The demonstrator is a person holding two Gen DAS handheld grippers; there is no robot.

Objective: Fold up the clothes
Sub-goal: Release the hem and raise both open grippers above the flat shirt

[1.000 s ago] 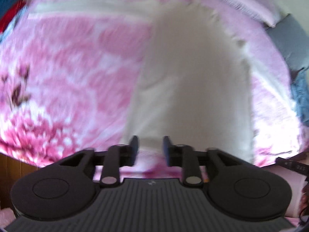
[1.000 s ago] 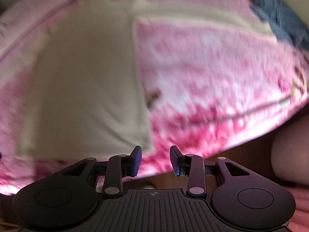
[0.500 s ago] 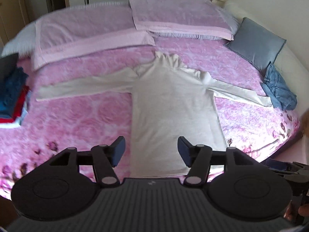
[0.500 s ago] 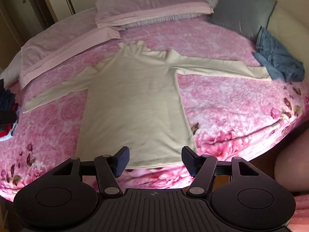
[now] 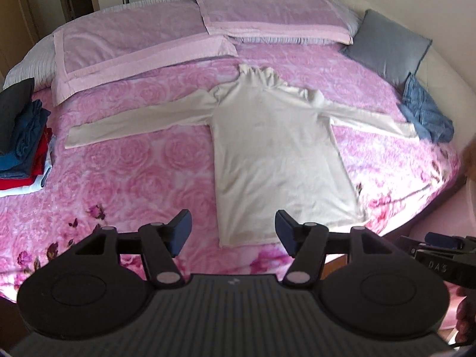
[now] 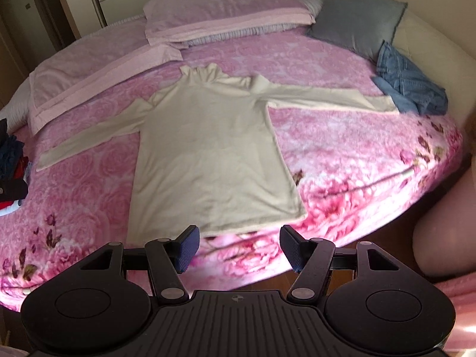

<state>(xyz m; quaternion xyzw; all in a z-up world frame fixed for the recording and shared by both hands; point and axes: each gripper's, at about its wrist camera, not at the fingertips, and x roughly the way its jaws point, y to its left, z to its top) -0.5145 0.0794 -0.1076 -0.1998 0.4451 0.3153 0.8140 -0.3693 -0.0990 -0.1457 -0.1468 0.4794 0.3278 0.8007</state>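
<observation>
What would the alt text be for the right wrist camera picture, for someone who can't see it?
A cream long-sleeved top lies flat, sleeves spread, on a pink floral bed. In the foreground the right gripper is open and empty, above the bed's near edge. Blue jeans touch one cuff, below a grey cushion.

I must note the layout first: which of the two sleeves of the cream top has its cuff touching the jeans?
The sleeve stretched toward the grey cushion side: its cuff meets the crumpled blue jeans. The other sleeve ends on bare pink bedspread.
</observation>
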